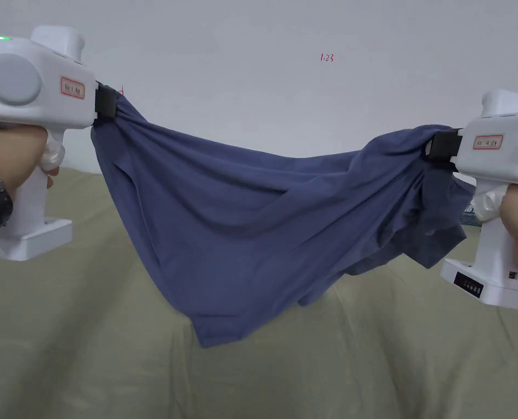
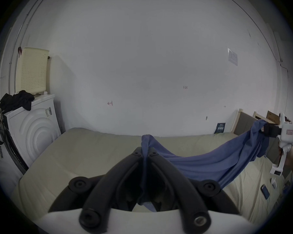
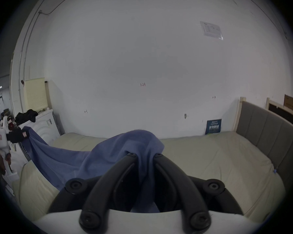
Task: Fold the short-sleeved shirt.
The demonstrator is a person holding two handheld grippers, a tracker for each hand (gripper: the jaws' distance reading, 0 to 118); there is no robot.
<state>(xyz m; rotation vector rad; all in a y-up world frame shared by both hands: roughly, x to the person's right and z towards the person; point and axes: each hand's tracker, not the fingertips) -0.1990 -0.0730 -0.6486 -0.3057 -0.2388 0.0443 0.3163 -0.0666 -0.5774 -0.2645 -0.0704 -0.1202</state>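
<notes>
A wide bed (image 1: 88,338) with a pale olive cover runs along the bare white wall (image 1: 285,82), and most of its surface lies open under and around the work. A white washing machine (image 2: 32,129) stands against the bed's left end, and a grey padded headboard (image 3: 267,133) closes off the right end. Above the bed hangs the blue short-sleeved shirt (image 1: 241,229), stretched between two points and sagging in the middle; its lowest corner droops toward the cover, though I cannot tell whether it touches. The upper edge runs in a slack curve from one side to the other, higher on the left. The left tool (image 1: 107,101) is clamped on a bunched edge of the cloth, jaws closed tight on it. The right tool (image 1: 442,145) likewise pinches a gathered fold, with loose fabric spilling below it. A dark phone (image 2: 265,191) lies on the bed near the right edge.
</notes>
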